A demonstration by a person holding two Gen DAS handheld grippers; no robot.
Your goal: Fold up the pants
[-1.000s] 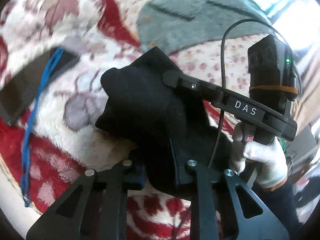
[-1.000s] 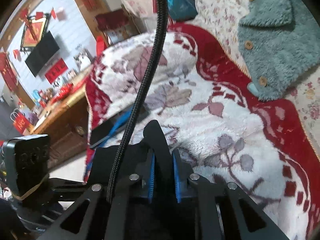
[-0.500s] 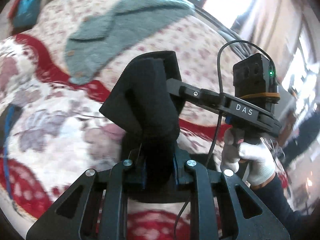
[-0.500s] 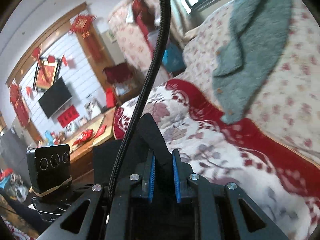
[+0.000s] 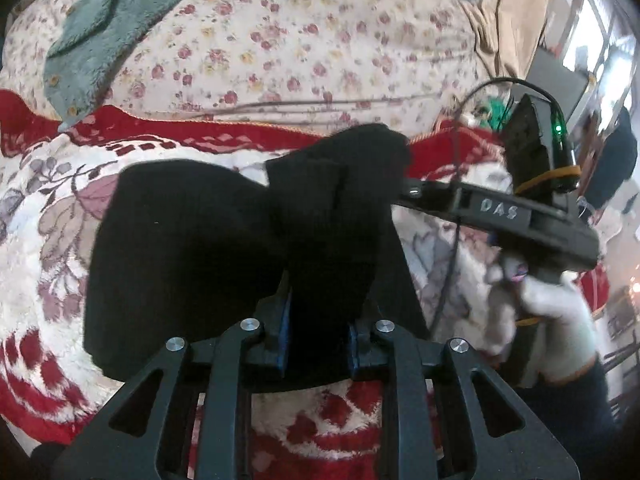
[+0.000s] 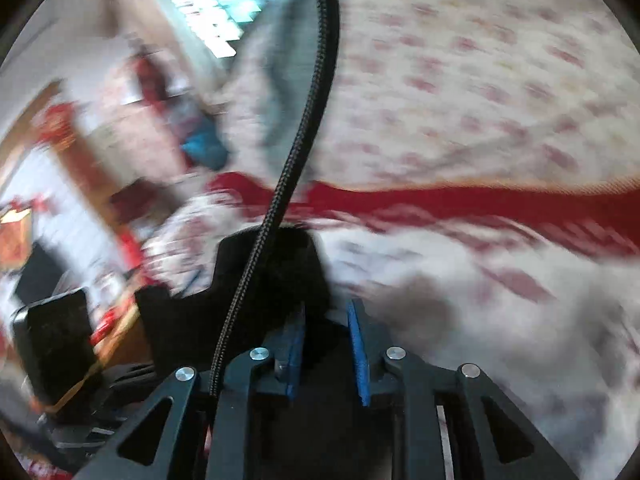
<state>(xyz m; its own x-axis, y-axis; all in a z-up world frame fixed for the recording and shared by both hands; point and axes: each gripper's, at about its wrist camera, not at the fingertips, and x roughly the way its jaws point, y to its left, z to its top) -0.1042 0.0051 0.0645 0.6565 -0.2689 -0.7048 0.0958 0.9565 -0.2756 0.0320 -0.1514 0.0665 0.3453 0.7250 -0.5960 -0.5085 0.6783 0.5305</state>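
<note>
Black pants point(image 5: 192, 248) lie bunched in a thick fold on a red and white plush blanket point(image 5: 44, 240). In the left wrist view my left gripper point(image 5: 319, 336) has its blue pads pressed on a raised wad of the fabric, and its jaws are opening. My right gripper point(image 5: 400, 190) comes in from the right, held by a white-gloved hand point(image 5: 556, 332), with the pants' top edge draped over its fingers. The right wrist view is blurred. There my right gripper point(image 6: 328, 348) is opening, and the black pants point(image 6: 276, 280) sit loosely between its pads.
A grey-green fleece garment point(image 5: 100, 20) lies at the back left on a flowered sheet point(image 5: 320, 40). The blanket's red border point(image 5: 200, 132) runs across behind the pants. Furniture and a window show at the far right.
Both grippers swept sideways across the blanket, carrying the pants toward the flowered sheet, and both rolled. Both grippers' pads stand wider apart than before. The fabric now spreads out wider to the left.
</note>
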